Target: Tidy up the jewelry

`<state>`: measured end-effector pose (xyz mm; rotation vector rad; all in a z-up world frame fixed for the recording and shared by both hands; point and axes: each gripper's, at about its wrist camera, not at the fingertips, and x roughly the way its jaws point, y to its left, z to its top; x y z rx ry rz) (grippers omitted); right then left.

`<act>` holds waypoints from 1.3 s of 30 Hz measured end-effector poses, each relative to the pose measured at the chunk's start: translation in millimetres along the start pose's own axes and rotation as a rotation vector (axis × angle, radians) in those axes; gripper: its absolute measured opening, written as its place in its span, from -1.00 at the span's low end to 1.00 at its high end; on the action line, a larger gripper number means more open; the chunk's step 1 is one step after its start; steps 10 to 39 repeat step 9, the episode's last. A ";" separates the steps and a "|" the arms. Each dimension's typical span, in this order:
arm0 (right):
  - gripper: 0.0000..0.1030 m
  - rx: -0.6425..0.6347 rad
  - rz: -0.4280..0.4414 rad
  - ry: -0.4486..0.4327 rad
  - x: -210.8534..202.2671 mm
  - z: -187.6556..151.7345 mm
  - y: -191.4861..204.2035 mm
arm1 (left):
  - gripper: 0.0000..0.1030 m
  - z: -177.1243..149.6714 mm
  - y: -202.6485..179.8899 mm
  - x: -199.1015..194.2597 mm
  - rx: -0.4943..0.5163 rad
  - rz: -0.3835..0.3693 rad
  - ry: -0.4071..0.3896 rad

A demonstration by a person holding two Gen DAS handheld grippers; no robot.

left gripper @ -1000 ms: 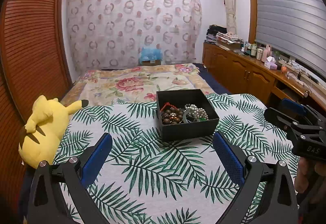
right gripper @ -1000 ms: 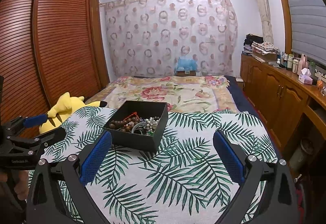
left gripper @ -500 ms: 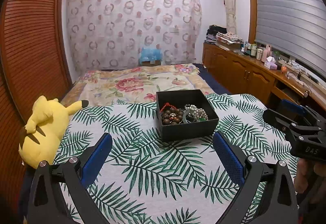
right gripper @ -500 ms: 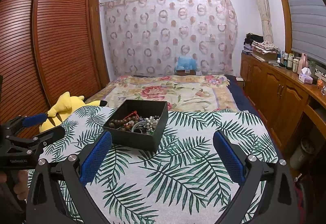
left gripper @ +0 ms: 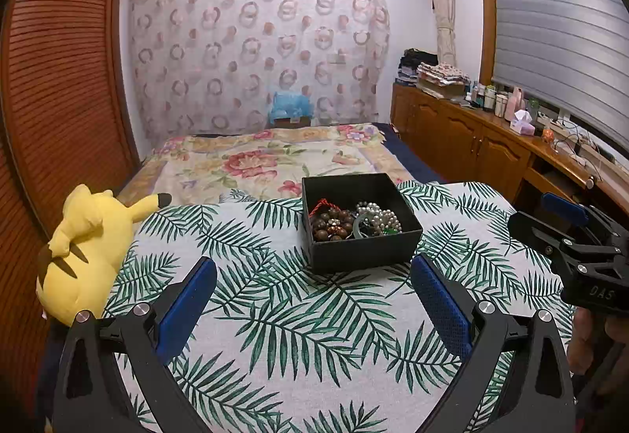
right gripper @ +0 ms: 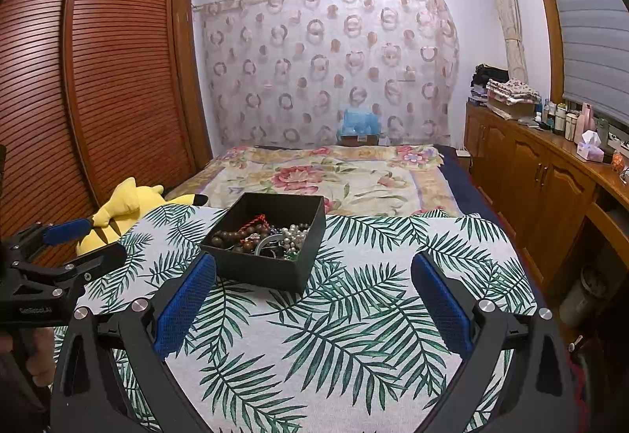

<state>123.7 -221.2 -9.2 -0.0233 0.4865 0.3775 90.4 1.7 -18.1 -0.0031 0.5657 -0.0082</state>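
The box [left gripper: 359, 224] holds tangled jewelry [left gripper: 354, 222], perhaps bracelets; single pieces indistinguishable.

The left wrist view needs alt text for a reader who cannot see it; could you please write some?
An open black square box holding brown wooden beads and pearly white beads sits on a palm-leaf print cloth, ahead of the left gripper, whose blue-padded jaws are spread wide. A yellow plush toy lies at the left edge, and the right gripper is at the right.
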 end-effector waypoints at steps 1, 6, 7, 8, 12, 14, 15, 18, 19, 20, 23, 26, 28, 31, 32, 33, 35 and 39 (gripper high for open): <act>0.95 0.000 0.001 0.000 0.0 -0.1 0.1 | 0.85 -0.2 0.1 -0.1 -0.001 0.001 0.001; 0.95 0.001 0.001 0.002 1.7 -1.4 -0.2 | 0.85 2.3 0.1 -1.6 -0.001 0.006 0.002; 0.95 0.000 0.001 0.002 1.7 -1.4 -0.2 | 0.85 2.3 0.3 -1.4 -0.001 0.007 0.003; 0.95 0.001 0.001 0.002 1.7 -1.4 -0.3 | 0.85 2.6 0.6 -1.5 -0.002 0.006 0.004; 0.95 0.001 0.001 0.002 1.6 -2.2 0.3 | 0.85 2.9 0.5 -2.4 -0.001 0.005 0.003; 0.95 0.001 0.001 0.002 1.6 -2.2 0.3 | 0.85 2.9 0.5 -2.4 -0.001 0.005 0.003; 0.95 0.001 0.001 0.002 1.6 -2.2 0.3 | 0.85 2.9 0.5 -2.4 -0.001 0.005 0.003; 0.95 0.001 0.001 0.002 1.6 -2.2 0.3 | 0.85 2.9 0.5 -2.4 -0.001 0.005 0.003; 0.95 0.001 0.001 0.002 1.6 -2.2 0.3 | 0.85 2.9 0.5 -2.4 -0.001 0.005 0.003; 0.95 0.001 0.001 0.002 1.6 -2.2 0.3 | 0.85 2.9 0.5 -2.4 -0.001 0.005 0.003; 0.95 0.001 0.001 0.002 1.6 -2.2 0.3 | 0.85 2.9 0.5 -2.4 -0.001 0.005 0.003; 0.95 0.001 0.001 0.002 1.6 -2.2 0.3 | 0.85 2.9 0.5 -2.4 -0.001 0.005 0.003; 0.95 0.001 0.001 0.002 1.6 -2.2 0.3 | 0.85 2.9 0.5 -2.4 -0.001 0.005 0.003; 0.95 0.001 0.001 0.002 1.6 -2.2 0.3 | 0.85 2.9 0.5 -2.4 -0.001 0.005 0.003; 0.95 0.001 0.001 0.002 1.6 -2.2 0.3 | 0.85 2.9 0.5 -2.4 -0.001 0.005 0.003; 0.95 0.001 0.001 0.002 1.6 -2.2 0.3 | 0.85 2.9 0.5 -2.4 -0.001 0.005 0.003; 0.95 0.001 0.001 0.002 1.6 -2.2 0.3 | 0.85 2.9 0.5 -2.4 -0.001 0.005 0.003; 0.95 0.001 0.001 0.002 1.6 -2.2 0.3 | 0.85 2.9 0.5 -2.4 -0.001 0.005 0.003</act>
